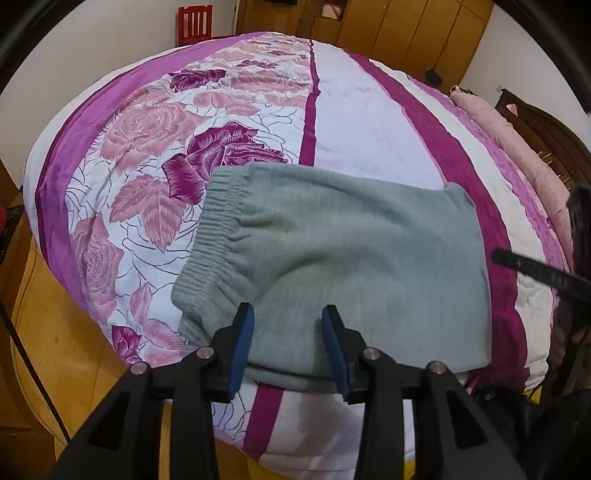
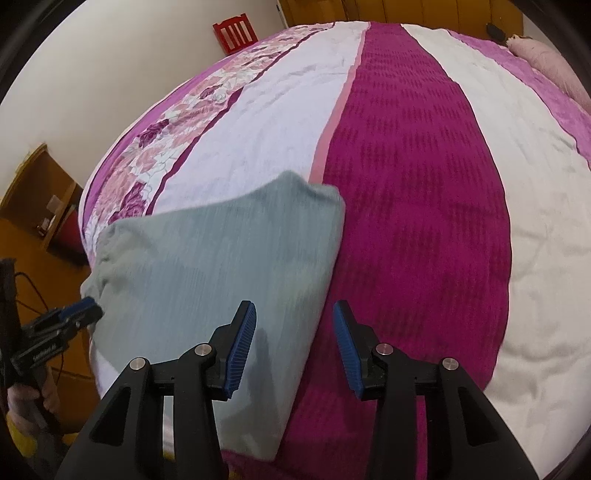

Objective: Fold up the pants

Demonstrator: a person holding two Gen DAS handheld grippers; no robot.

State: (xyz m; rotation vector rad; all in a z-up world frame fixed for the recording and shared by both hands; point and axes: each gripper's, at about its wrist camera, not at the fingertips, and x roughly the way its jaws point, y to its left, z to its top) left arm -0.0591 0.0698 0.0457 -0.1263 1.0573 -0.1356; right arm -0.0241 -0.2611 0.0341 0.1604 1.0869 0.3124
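The grey-green knit pants [image 1: 332,258] lie folded into a compact rectangle on the bed, the ribbed waistband [image 1: 210,229] at their left end. My left gripper [image 1: 288,321] is open and empty, its blue pads over the pants' near edge. My right gripper [image 2: 294,317] is open and empty, straddling the right edge of the pants [image 2: 221,266]. The left gripper also shows at the left edge of the right wrist view [image 2: 83,308], by the pants' left corner. Part of the right gripper shows at the right edge of the left wrist view [image 1: 535,271].
The bed [image 1: 351,110] has a purple, white and rose-patterned cover. A pink blanket [image 1: 517,140] lies by the wooden headboard at the right. A red chair [image 1: 194,22] stands by the far wall, beside wooden wardrobes. Wooden floor [image 1: 55,332] lies left of the bed.
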